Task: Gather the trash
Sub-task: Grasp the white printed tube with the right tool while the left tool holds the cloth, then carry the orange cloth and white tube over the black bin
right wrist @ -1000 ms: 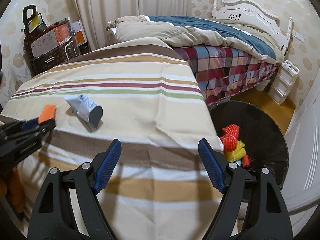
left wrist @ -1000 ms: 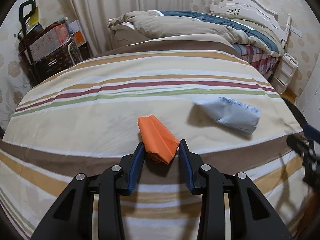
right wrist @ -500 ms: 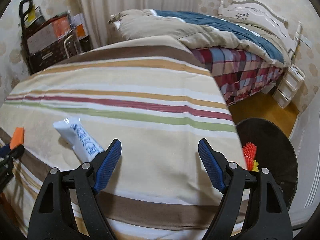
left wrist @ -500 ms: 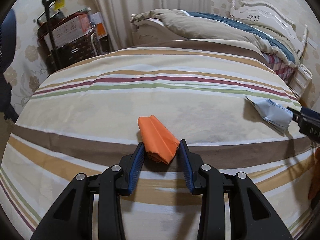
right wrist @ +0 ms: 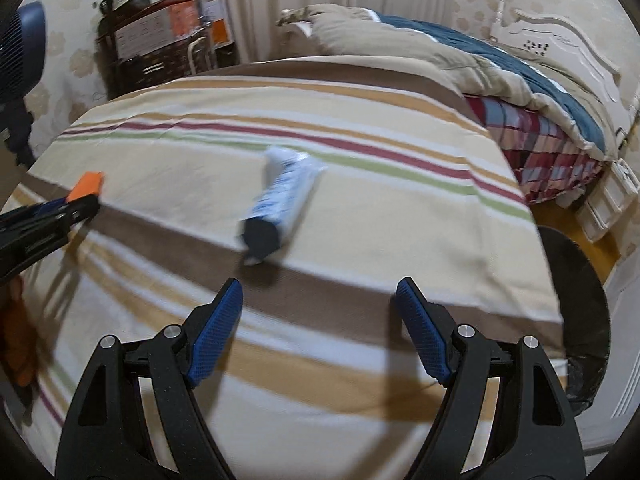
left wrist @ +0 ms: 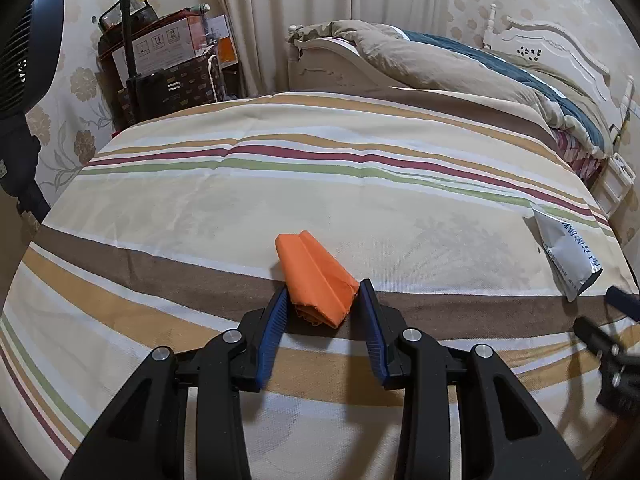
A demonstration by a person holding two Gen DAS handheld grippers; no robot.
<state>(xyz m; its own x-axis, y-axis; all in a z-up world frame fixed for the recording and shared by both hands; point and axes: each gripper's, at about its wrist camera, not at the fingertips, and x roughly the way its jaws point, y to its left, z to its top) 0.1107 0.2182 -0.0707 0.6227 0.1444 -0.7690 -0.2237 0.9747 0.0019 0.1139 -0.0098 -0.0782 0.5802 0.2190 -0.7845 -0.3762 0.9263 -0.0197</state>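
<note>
My left gripper (left wrist: 323, 296) is shut on a folded orange wrapper (left wrist: 316, 276), held just above the striped bedcover (left wrist: 280, 184). The wrapper's tip also shows in the right wrist view (right wrist: 86, 186), at the far left. A white and blue empty packet (right wrist: 280, 200) lies on the cover ahead of my right gripper (right wrist: 320, 300), slightly to its left. The right gripper is open and empty. The packet also shows at the right edge of the left wrist view (left wrist: 568, 252). A black trash bin (right wrist: 580, 316) stands on the floor off the cover's right edge.
A second bed (left wrist: 460, 60) with beige and blue quilts lies behind. Boxes and a trolley (left wrist: 160, 64) stand at the back left. A dark fan (left wrist: 24, 40) is at the far left. White drawers (right wrist: 604, 208) stand by the right wall.
Both grippers have swung left. The packet has shifted from the lower left of the right wrist view toward its centre. The left gripper keeps the orange wrapper.
</note>
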